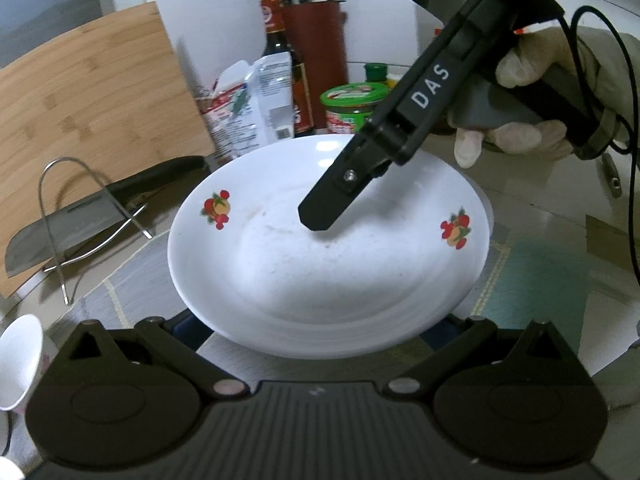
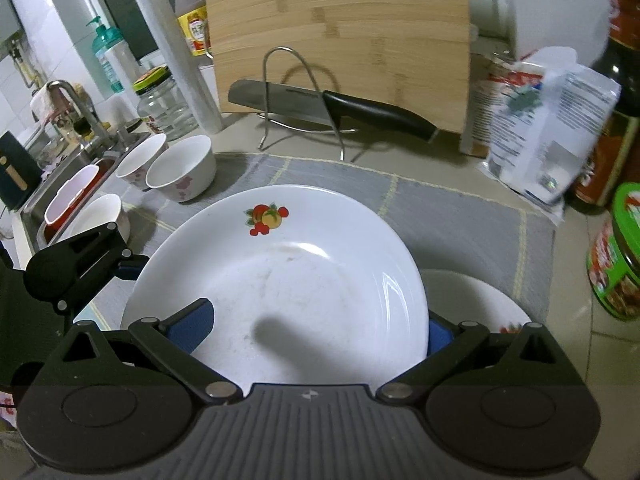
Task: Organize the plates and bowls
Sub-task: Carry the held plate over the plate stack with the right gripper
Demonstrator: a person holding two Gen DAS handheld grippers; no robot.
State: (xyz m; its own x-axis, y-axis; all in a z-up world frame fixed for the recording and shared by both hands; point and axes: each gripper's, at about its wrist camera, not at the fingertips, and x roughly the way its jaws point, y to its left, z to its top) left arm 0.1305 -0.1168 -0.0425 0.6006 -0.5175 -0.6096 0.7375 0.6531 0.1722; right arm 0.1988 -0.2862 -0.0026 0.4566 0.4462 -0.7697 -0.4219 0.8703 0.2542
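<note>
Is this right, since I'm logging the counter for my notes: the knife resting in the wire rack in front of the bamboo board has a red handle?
Not quite: the handle is black, not red. The right wrist view shows it clearly. The rest holds: the knife rests in the wire rack in front of the bamboo board.
</note>
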